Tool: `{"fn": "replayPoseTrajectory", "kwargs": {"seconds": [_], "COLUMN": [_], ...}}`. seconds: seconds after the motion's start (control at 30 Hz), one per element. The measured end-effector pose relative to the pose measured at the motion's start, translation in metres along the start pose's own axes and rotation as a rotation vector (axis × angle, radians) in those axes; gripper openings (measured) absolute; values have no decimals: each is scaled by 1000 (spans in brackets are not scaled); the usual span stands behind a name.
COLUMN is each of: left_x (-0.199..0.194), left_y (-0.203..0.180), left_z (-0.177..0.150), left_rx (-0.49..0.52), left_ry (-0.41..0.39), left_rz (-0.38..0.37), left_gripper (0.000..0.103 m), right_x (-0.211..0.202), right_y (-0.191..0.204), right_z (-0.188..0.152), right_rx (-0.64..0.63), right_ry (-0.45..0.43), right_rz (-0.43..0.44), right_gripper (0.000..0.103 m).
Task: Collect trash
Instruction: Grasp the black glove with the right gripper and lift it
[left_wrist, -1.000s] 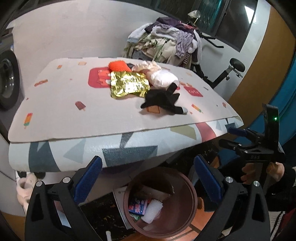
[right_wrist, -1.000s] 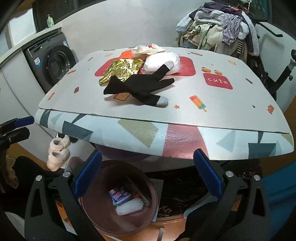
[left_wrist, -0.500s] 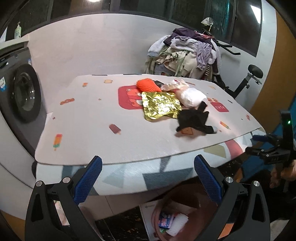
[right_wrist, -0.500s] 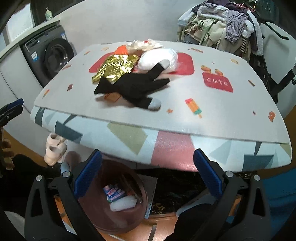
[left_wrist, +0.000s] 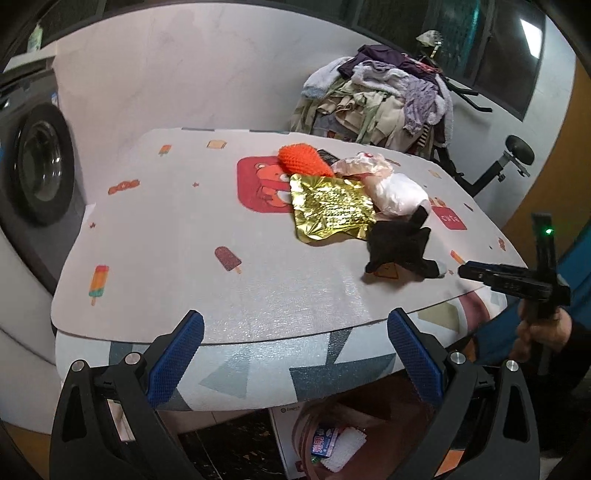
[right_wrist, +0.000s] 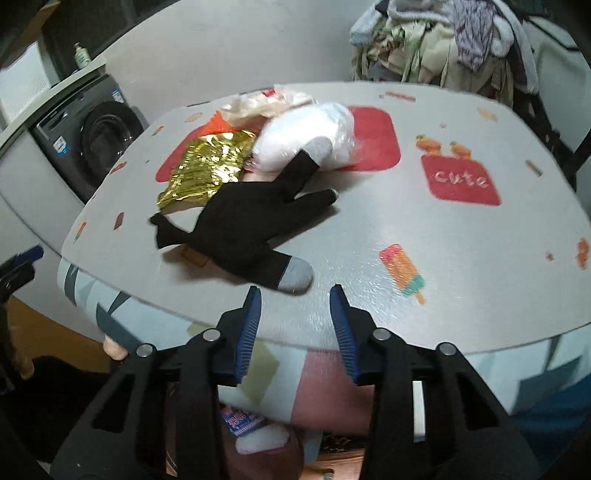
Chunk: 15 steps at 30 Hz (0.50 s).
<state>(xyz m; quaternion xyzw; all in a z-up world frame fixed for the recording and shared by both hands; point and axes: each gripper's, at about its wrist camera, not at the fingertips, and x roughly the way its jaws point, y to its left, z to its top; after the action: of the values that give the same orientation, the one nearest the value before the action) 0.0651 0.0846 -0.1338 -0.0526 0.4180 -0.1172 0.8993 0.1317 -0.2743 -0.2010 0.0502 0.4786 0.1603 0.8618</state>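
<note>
Left wrist view: looks down and across the tabletop (left_wrist: 221, 236) from its near-left edge, set back. Right wrist view: closer, from the near-right edge, black glove (right_wrist: 240, 229) just ahead. Both share the glove (left_wrist: 400, 247), gold foil (left_wrist: 328, 210), washing machine (right_wrist: 99, 144) and clothes heap (left_wrist: 376, 99).

1. Both views are running fisheye, so the table edge (left_wrist: 258, 341) is bowing hard and dark vignette is eating the corners.
2. Indoor light is coming from overhead; a ceiling lamp is reflecting in the window (left_wrist: 532, 33) at upper right of the left view.
3. The gold foil wrapper (left_wrist: 332, 210) is throwing glare.
4. The right view is smearing with motion blur, especially around the black glove (right_wrist: 240, 229).
5. Under the table it's staying dim.
</note>
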Motion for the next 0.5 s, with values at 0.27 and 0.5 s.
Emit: {"fn": "replayPoseTrajectory", "kwargs": {"seconds": [0.27,0.5], "left_x": [8,14], "left_y": [20,27], "left_z": [1,4], "left_rx": [-69,-114], "left_ry": [23,33], "left_rz": [-17,-42], "left_gripper": [97,97], "right_x": [29,3], "right_y": [-7,-7], "right_z": [7,10], "right_rx": [40,39], "right_ry": [25,-70], "right_rz": [23,32], "right_gripper": [24,6]}}
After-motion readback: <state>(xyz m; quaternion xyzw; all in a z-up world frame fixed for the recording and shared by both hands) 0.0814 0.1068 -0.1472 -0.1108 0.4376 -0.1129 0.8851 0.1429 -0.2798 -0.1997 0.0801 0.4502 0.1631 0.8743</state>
